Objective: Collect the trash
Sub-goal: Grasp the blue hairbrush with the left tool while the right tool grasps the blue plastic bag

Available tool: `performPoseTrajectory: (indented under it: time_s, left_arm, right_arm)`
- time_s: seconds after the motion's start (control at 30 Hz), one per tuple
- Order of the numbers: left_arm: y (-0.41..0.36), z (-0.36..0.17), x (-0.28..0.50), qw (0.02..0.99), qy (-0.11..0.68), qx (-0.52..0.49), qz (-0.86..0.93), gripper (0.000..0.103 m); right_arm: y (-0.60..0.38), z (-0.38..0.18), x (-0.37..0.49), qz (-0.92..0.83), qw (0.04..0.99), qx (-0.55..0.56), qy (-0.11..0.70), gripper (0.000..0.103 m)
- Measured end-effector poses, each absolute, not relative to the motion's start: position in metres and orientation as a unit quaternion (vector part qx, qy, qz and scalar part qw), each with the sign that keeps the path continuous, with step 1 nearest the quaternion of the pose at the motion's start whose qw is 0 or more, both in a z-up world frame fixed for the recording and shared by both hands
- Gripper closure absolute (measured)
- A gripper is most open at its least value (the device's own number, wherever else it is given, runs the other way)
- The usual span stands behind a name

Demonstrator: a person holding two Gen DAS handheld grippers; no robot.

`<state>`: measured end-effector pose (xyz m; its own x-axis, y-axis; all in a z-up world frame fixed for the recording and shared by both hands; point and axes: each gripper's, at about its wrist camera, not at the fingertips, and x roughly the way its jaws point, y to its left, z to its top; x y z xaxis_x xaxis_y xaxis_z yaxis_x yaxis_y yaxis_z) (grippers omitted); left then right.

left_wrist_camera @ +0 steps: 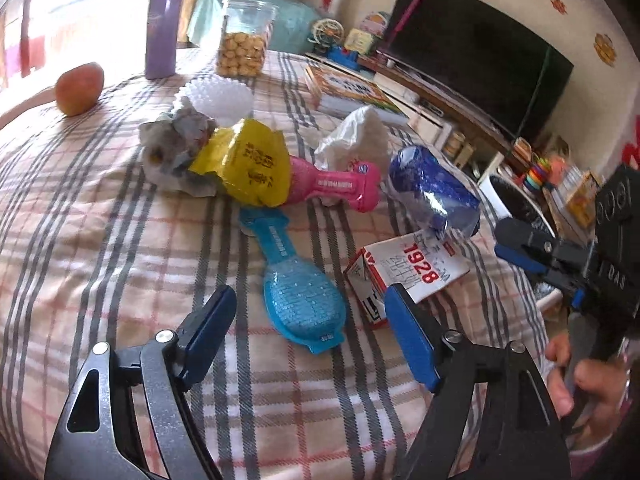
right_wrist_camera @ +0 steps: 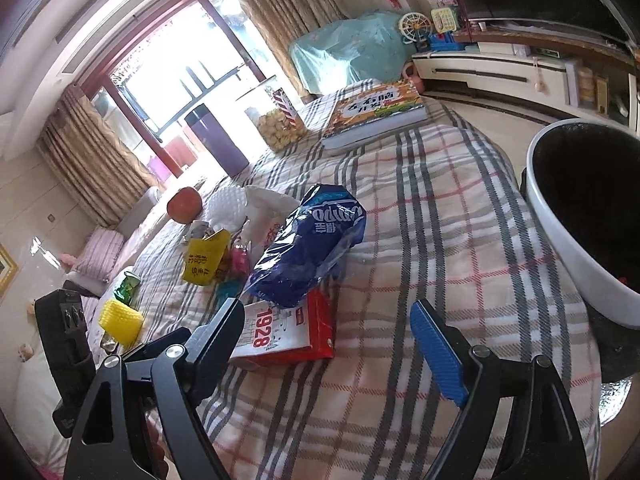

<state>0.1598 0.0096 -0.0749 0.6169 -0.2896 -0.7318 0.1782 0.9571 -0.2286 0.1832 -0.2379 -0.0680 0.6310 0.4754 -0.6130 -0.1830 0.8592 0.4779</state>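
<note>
Trash lies on a plaid tablecloth (left_wrist_camera: 100, 216). In the left wrist view my left gripper (left_wrist_camera: 308, 312) is open, its fingers on either side of a blue plastic blister pack (left_wrist_camera: 298, 292). Beyond lie a yellow wrapper (left_wrist_camera: 248, 168), a pink pack (left_wrist_camera: 340, 186), crumpled paper (left_wrist_camera: 176, 148), a white plastic bag (left_wrist_camera: 356, 136), a blue wrapper (left_wrist_camera: 432, 188) and a red-and-white "1928" box (left_wrist_camera: 404, 276). My right gripper (right_wrist_camera: 328, 320) is open and empty just short of the box (right_wrist_camera: 288, 336) and the blue wrapper (right_wrist_camera: 308, 248). A white bin (right_wrist_camera: 560, 216) stands at the right.
An apple (left_wrist_camera: 80, 88), a purple flask (left_wrist_camera: 162, 28), a jar of biscuits (left_wrist_camera: 244, 40) and a book (left_wrist_camera: 352, 92) stand at the far side of the table. A yellow object (right_wrist_camera: 120, 320) and a green one (right_wrist_camera: 128, 286) lie to the left in the right wrist view.
</note>
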Motion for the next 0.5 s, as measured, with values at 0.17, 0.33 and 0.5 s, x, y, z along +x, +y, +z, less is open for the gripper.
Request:
performPoseTrajectory:
  time_s: [0.17, 0.33, 0.5]
  left_arm:
    - [0.013, -0.086, 0.168, 0.888, 0.439, -0.056, -0.123, 0.024]
    - [0.005, -0.091, 0.173, 0.892, 0.44, -0.026, -0.104, 0.025]
    - [-0.005, -0.094, 0.174, 0.902, 0.421, 0.018, -0.097, 0.07]
  right_arm:
    - [-0.237, -0.068, 0.192, 0.19, 0.878, 0.2, 0.39, 0.017]
    - [-0.229, -0.068, 0.207, 0.201, 0.873, 0.211, 0.39, 0.016]
    - [-0.216, -0.078, 0.229, 0.208, 0.865, 0.217, 0.402, 0.018]
